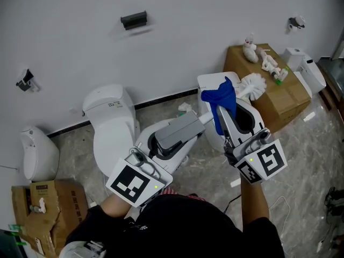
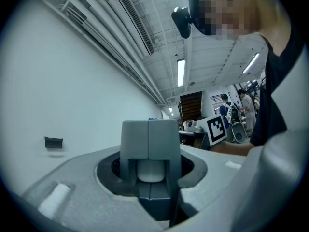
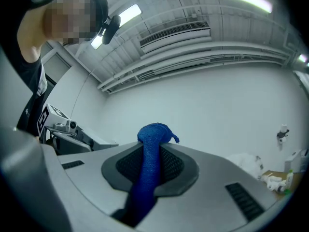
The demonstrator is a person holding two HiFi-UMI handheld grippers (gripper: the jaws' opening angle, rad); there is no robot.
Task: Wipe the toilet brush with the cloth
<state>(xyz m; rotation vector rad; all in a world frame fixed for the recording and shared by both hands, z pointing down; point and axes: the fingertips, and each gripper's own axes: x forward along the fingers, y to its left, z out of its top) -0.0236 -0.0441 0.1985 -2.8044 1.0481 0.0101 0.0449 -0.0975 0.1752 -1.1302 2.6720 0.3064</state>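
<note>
The toilet brush has a white bristle head [image 1: 253,85], which also shows as a white tuft [image 3: 247,162] low on the right in the right gripper view. Its white handle [image 2: 150,171] lies between the grey fingers of my left gripper [image 1: 185,127] [image 2: 148,129], which is shut on it and holds it about level. My right gripper [image 1: 221,113] [image 3: 150,146] is shut on the blue cloth [image 1: 219,97] [image 3: 146,178]. The cloth bunches past the fingertips and hangs over the brush shaft just short of the bristles. The shaft under the cloth is hidden.
A white toilet [image 1: 112,123] stands at the left, and another toilet [image 1: 248,123] sits below the brush. A cardboard box [image 1: 279,98] with white items is at the right, another box [image 1: 51,208] at lower left. A black holder [image 1: 133,20] is on the wall.
</note>
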